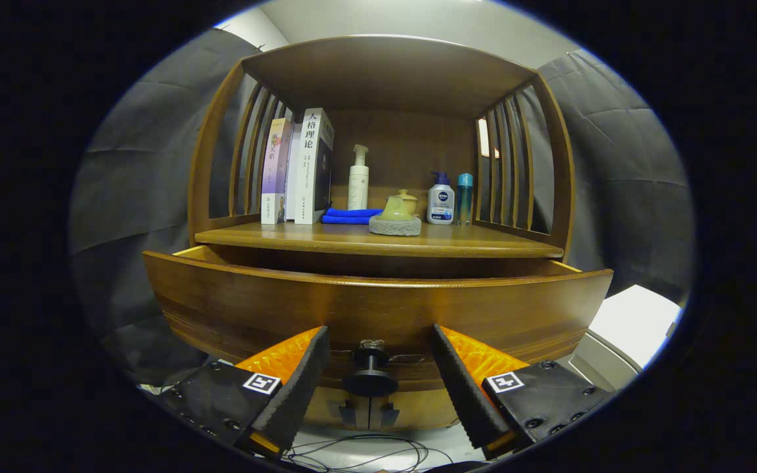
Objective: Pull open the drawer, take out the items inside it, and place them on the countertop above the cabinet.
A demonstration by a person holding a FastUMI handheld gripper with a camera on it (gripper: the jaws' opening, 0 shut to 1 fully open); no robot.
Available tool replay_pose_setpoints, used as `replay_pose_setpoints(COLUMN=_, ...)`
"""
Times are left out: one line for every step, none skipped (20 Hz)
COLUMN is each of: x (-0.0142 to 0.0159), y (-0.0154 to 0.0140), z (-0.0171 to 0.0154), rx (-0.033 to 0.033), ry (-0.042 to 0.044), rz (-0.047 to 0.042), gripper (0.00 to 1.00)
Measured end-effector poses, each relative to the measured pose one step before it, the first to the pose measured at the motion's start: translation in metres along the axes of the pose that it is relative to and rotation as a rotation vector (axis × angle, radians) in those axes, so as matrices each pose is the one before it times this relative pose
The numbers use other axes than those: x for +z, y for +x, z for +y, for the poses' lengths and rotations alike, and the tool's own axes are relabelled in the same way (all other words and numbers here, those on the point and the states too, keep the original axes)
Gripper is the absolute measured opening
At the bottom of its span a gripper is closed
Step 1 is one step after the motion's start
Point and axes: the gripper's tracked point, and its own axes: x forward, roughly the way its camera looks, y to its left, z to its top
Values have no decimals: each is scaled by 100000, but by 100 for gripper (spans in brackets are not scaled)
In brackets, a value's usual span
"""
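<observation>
Wooden cabinet [378, 72] against grey cloth wall | drawer [378, 305] pulled out | countertop [378, 240] holds books [299, 167], bottles [359, 177] | gripper [378, 351] fingers apart around knob [370, 368]

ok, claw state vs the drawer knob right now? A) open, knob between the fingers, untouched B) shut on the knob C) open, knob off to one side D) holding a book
A: the claw is open, and the drawer knob sits in the gap between its fingers with space on both sides; the drawer is already pulled out.
</observation>
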Motion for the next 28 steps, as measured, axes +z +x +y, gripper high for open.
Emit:
replay_pose_setpoints(x=134, y=761, z=5, rx=155, ry=-86, rz=489, gripper=98)
replay_pose_setpoints(x=97, y=792, z=0, rx=143, ry=207, rz=121, gripper=98)
replay_pose_setpoints(x=198, y=767, z=-50, rx=165, ry=28, rz=681, gripper=98)
replay_pose_setpoints(x=123, y=691, z=-23, rx=17, ry=6, rz=138, gripper=98)
replay_pose_setpoints(x=103, y=660, z=-24, rx=-2, ry=-166, rz=403, gripper=98)
replay_pose_setpoints(x=-136, y=659, z=-83, rx=54, ry=153, rz=-228, gripper=98)
replay_pose_setpoints(x=85, y=563, z=51, rx=7, ry=69, rz=79, gripper=98)
replay_pose_setpoints(x=105, y=520, z=35, rx=-100, ry=-217, rz=-85, gripper=98)
replay_pose_setpoints(x=57, y=442, z=-61, rx=-37, ry=-617, rz=263, gripper=98)
replay_pose_setpoints(x=-14, y=322, z=-3, rx=-26, ry=-732, rz=195, gripper=98)
replay_pose_setpoints(x=97, y=305, z=13, rx=-106, ry=-541, rz=30, gripper=98)
replay_pose_setpoints(x=25, y=361, z=-21, rx=-16, ry=-199, rz=383, gripper=98)
replay_pose_setpoints(x=65, y=249, z=10, rx=-76, ry=237, rz=752, gripper=98)
replay_pose_setpoints(x=51, y=-86, z=49, rx=-248, ry=748, rz=-178, gripper=98)
replay_pose_setpoints(x=-34, y=39, z=0, rx=-202, ry=-620, rz=-57, gripper=98)
replay_pose_setpoints(x=9, y=34, z=-40, rx=-129, ry=-513, rz=-884, gripper=98)
replay_pose_setpoints(x=-49, y=100, z=13, rx=123, ry=-7, rz=26, gripper=98)
replay_pose_setpoints(x=-12, y=-93, z=-3, rx=43, ry=-181, rz=21, gripper=98)
replay_pose_setpoints(x=-43, y=-19, z=-17, rx=87, ry=-222, rz=807, gripper=98)
replay_pose_setpoints(x=61, y=47, z=-36, rx=53, ry=-10, rz=618, gripper=98)
replay_pose_setpoints(x=33, y=-172, z=-38, rx=579, ry=450, rz=1043, gripper=98)
replay_pose_setpoints(x=65, y=-198, z=681, rx=3724, ry=1983, rz=982, gripper=98)
replay_pose_setpoints(x=280, y=-520, z=499, rx=2890, ry=2510, rz=497, gripper=98)
replay_pose_setpoints(x=530, y=-656, z=-371, rx=-7, ry=1372, rz=-578, gripper=98)
replay_pose_setpoints(x=829, y=-954, z=-353, rx=-1014, ry=-15, rz=-2016, gripper=98)
replay_pose_setpoints(x=824, y=-1219, z=-182, rx=-822, ry=-940, rz=-1929, gripper=99)
replay_pose_setpoints(x=866, y=-1246, z=-160, rx=-841, ry=-782, rz=-1605, gripper=99)
replay_pose_setpoints(x=1082, y=-1335, z=177, rx=374, ry=-408, rz=-2015, gripper=99)
